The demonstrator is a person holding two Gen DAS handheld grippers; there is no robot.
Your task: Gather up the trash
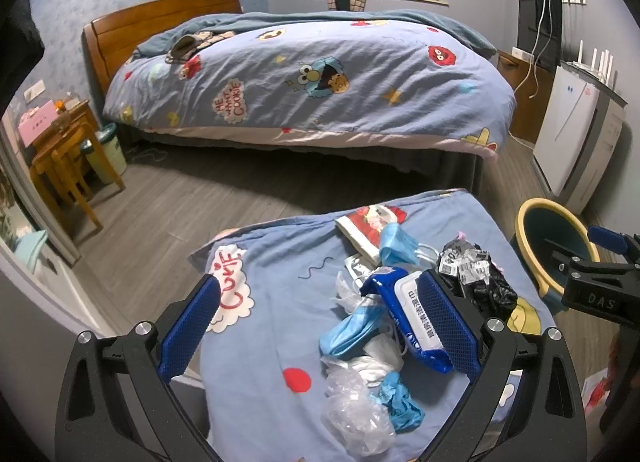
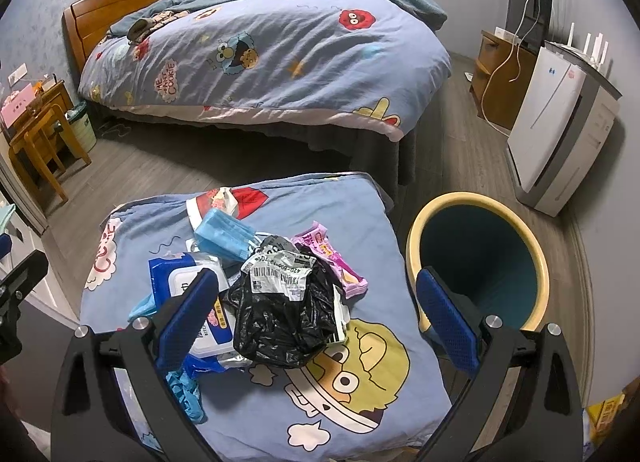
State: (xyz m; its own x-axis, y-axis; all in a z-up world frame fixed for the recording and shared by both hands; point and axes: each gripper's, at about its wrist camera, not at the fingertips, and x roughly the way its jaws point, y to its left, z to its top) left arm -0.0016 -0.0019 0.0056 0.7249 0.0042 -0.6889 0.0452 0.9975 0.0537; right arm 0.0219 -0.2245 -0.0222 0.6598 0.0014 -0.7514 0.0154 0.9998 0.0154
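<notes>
Both tongs gape wide and grip nothing: the left gripper (image 1: 320, 326) above the litter, the right gripper (image 2: 320, 318) over the crumpled black plastic bag (image 2: 284, 322). The trash sits heaped on a blue cartoon-print cloth (image 2: 360, 229); the blue-and-white wet-wipe pack (image 1: 404, 318) is partly hidden behind a finger, and the pink snack wrapper (image 2: 344, 262) lies half under the bag. At 3 o'clock stands the teal round bin with yellow rim (image 2: 480, 262), its bottom unseen
</notes>
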